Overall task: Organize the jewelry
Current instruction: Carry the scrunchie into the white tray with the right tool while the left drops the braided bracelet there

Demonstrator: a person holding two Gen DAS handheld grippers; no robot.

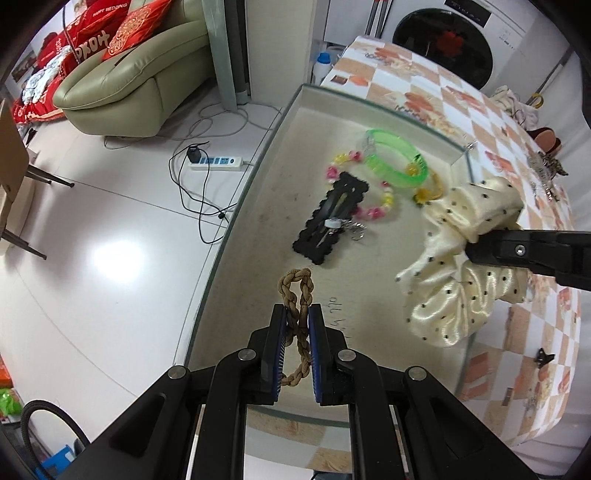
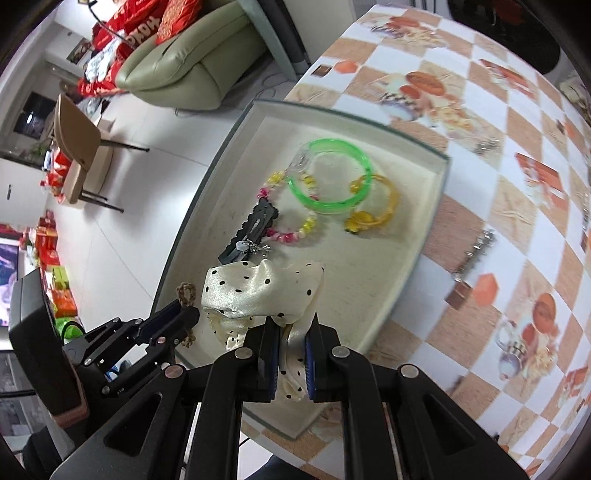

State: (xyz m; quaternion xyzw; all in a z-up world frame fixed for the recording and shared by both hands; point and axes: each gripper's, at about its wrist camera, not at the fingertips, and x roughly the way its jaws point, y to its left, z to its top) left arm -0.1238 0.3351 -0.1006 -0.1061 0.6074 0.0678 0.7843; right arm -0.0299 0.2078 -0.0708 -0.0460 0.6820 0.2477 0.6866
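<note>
Left wrist: left gripper [image 1: 297, 321] pinches the brown braided hair tie [image 1: 296, 291] over the tray [image 1: 258, 177] near 6 o'clock; lower it slowly onto a bare spot; red pillow [image 1: 110, 16] at 11 says "HAPPY WEDDING" | Right wrist: right gripper [image 2: 291, 341] squeezes the cream dotted scrunchie [image 2: 258, 288] above the tray's 6 o'clock edge; drop it away from the green bangle [image 2: 332, 177] at 12.

A red cushion [image 1: 110, 16] on the sofa [image 1: 140, 74] reads "HAPPY WEDDING" in white. Handwritten marks on the tray floor [image 1: 338, 314] and lettering on the washing machine [image 1: 469, 14] are illegible.
</note>
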